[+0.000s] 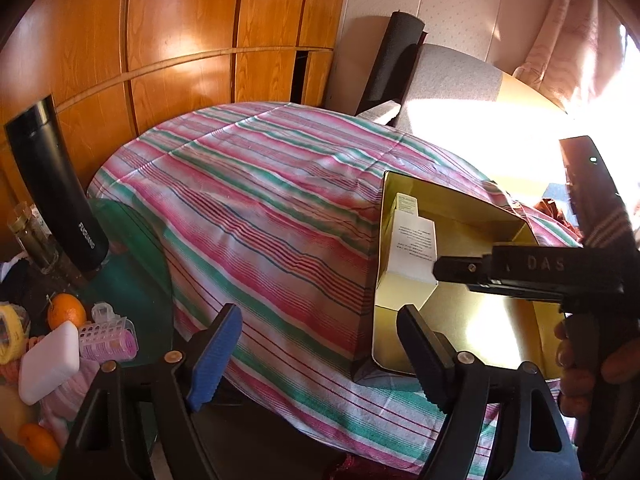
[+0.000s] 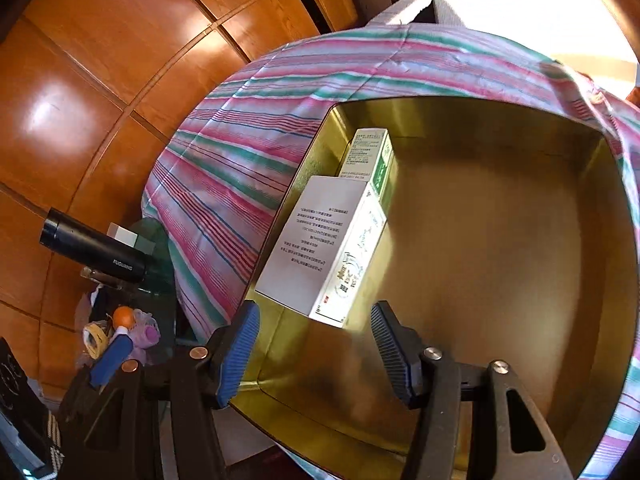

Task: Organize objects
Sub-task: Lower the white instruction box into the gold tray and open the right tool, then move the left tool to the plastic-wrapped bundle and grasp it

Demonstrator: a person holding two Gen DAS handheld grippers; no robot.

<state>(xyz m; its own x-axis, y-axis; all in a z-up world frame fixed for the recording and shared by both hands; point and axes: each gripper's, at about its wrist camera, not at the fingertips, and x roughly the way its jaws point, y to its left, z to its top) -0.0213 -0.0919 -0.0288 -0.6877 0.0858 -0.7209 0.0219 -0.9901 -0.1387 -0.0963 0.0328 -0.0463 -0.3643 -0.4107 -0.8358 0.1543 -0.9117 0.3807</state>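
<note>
A gold tin box sits open on the striped cloth; it also shows in the left wrist view. Inside, against its left wall, lie a white carton and a smaller green-and-white carton; the white carton shows in the left wrist view too. My right gripper is open and empty, hovering over the tin just in front of the white carton. My left gripper is open and empty above the cloth's edge, left of the tin.
On the green glass table at the left stand a black flask, a glass jar, oranges, a white soap-like case, pink hair rollers and a yellow tape roll. Wooden wardrobe panels rise behind.
</note>
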